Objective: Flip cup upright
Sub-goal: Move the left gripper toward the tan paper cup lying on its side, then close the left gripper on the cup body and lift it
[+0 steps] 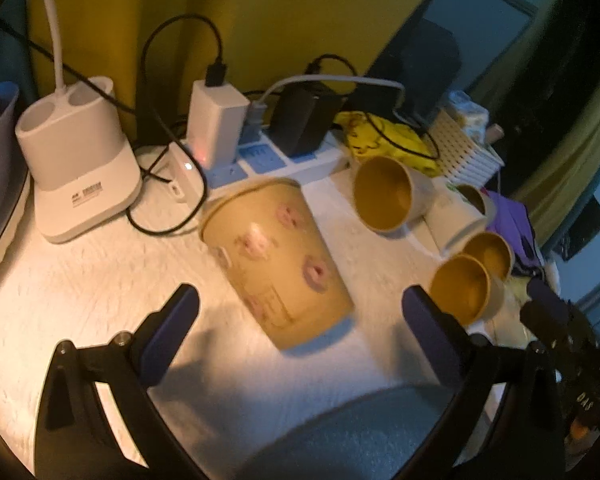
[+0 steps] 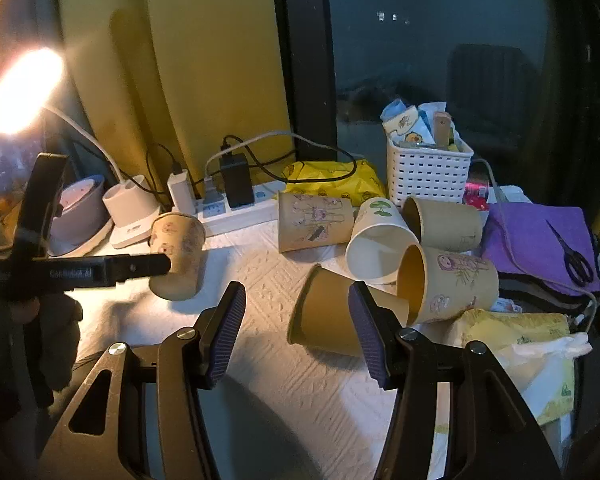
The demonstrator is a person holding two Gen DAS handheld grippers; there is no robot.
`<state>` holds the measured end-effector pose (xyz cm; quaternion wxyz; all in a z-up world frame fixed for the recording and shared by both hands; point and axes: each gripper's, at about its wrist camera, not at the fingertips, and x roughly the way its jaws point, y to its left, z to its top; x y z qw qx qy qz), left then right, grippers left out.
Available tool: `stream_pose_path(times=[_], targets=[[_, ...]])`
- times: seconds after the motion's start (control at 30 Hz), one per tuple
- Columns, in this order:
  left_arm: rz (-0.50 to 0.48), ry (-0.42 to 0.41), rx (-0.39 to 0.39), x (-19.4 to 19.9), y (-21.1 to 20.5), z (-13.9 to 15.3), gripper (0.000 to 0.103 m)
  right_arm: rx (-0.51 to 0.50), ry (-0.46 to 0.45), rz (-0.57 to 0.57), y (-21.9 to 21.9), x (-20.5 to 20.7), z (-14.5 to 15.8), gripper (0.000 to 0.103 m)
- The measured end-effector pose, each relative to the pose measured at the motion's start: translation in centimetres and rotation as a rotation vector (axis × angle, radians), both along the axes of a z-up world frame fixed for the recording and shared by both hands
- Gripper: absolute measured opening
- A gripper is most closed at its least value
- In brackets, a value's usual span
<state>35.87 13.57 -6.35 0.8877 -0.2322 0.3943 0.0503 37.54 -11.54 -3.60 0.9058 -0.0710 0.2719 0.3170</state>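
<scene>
Both fingers (image 1: 184,304) spread wide, flanking cup (image 1: 278,260).

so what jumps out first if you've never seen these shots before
The glowing desk lamp at the far left blazes over everything. Below it, an upside-down printed paper cup stands near the power strip, with the open left claw poised around it. To the right, a heap of tipped paper cups lies before the white basket.

text: none legible | lamp base (image 1: 85,194) label – blurred | left gripper (image 2: 72,273) print – too smeared
</scene>
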Motion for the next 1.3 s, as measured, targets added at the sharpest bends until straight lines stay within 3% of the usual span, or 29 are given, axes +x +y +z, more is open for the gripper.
stream_pose_path(times=[0.33,0.43,0.47,0.63,0.9,1.3], targets=[[0.021,0.049,-0.060,2.5,1.4,-2.9,0.101,-0.027,0.029,0.013,1.4,2.1,-1.2,0.057],[0.018,0.061,-0.056,3.1,1.6,-3.3,0.086,-0.029,0.036,0.015,1.4,2.2,-1.4,0.057],[0.001,0.062,-0.073,3.3,1.7,-3.3,0.077,-0.028,0.038,0.013,1.4,2.3,-1.4,0.057],[-0.018,0.059,-0.071,3.1,1.2,-2.9,0.071,-0.023,0.032,0.008,1.1,1.8,-0.9,0.057],[-0.077,-0.012,-0.010,-0.5,-1.3,0.5,0.070,-0.012,0.007,0.016,0.7,-0.9,0.6,0.057],[-0.154,-0.091,0.058,-9.0,-4.7,4.6,0.070,-0.005,-0.022,0.030,0.0,-7.8,2.3,0.057]])
